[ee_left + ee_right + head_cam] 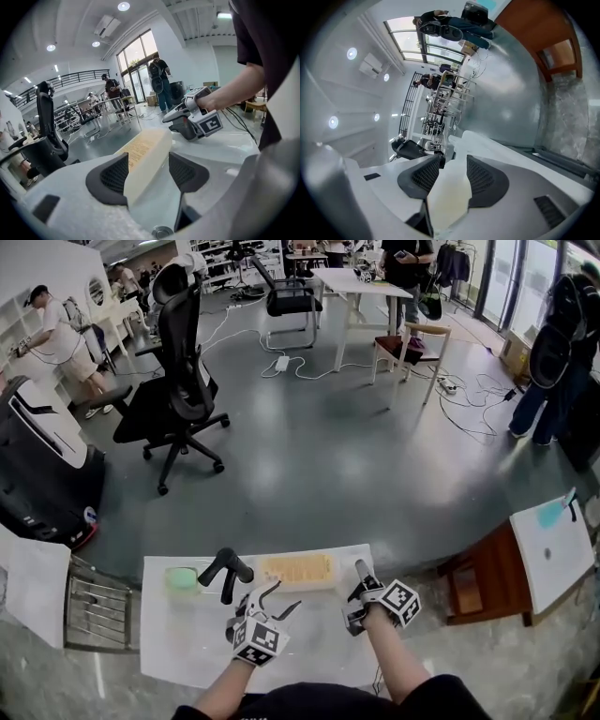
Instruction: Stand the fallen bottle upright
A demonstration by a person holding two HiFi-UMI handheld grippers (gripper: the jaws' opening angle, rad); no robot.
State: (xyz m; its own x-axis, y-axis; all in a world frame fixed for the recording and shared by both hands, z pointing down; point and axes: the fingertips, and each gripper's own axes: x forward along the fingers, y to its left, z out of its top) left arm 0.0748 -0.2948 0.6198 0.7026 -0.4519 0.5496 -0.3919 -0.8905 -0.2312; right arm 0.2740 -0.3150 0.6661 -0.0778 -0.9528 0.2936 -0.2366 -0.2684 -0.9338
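The bottle [297, 570] lies on its side near the far edge of the white table [187, 643], its long axis running left to right. Only the head view shows its full length. The left gripper view shows its printed face running away between the left gripper's [147, 172] parted jaws, nearer the left pad. In the right gripper view, a pale end sits between the right gripper's [452, 174] spread jaws.

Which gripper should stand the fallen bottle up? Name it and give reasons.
Probably the right gripper: the cream bottle fills the gap between its pads, though a firm grip isn't clear. The left gripper straddles the other end with one pad visibly clear.
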